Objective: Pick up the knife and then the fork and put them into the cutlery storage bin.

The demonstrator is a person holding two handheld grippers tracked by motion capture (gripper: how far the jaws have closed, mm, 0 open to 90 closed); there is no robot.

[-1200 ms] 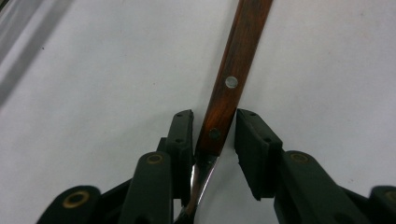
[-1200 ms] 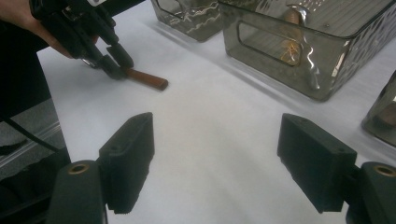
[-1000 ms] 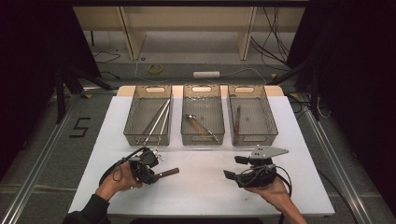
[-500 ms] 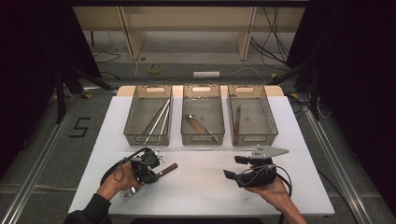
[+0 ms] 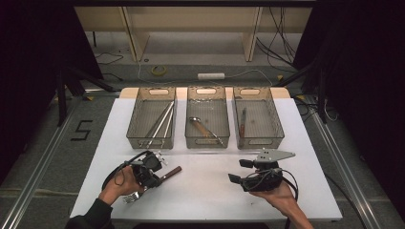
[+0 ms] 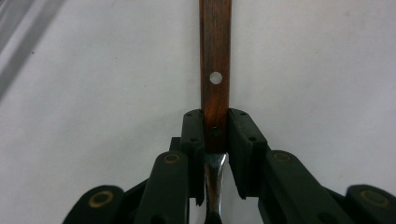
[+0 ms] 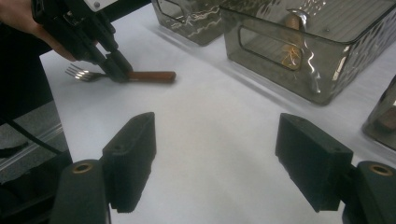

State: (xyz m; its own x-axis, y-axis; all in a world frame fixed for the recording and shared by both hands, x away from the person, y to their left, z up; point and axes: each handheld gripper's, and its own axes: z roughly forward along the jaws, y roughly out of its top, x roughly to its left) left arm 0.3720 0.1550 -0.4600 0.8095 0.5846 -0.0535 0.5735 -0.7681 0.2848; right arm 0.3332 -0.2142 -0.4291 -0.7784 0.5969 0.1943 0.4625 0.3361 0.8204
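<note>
A fork with a brown wooden handle [image 5: 173, 171] lies on the white table, its tines [image 5: 130, 196] toward the person. My left gripper [image 5: 156, 179] has just been closing on it, and both pads now press the handle near the metal neck. In the left gripper view the handle [image 6: 215, 56] runs straight out from between the shut jaws [image 6: 215, 135]. My right gripper [image 5: 239, 171] rests at the table's front right, open with nothing between its fingers [image 7: 217, 154]. From there the fork [image 7: 150, 76] and the left gripper [image 7: 116, 69] show at upper left.
Three smoky clear bins stand in a row behind the grippers. The left bin [image 5: 151, 141] holds long metal tongs. A wooden-handled spoon lies in the middle bin [image 5: 207, 142], and a knife in the right bin [image 5: 260, 140]. Bare white table [image 5: 205, 195] lies between the grippers.
The left gripper's jaws have come together on the fork's handle, and the handle's far end has swung slightly away from the person. The right gripper has not moved.
</note>
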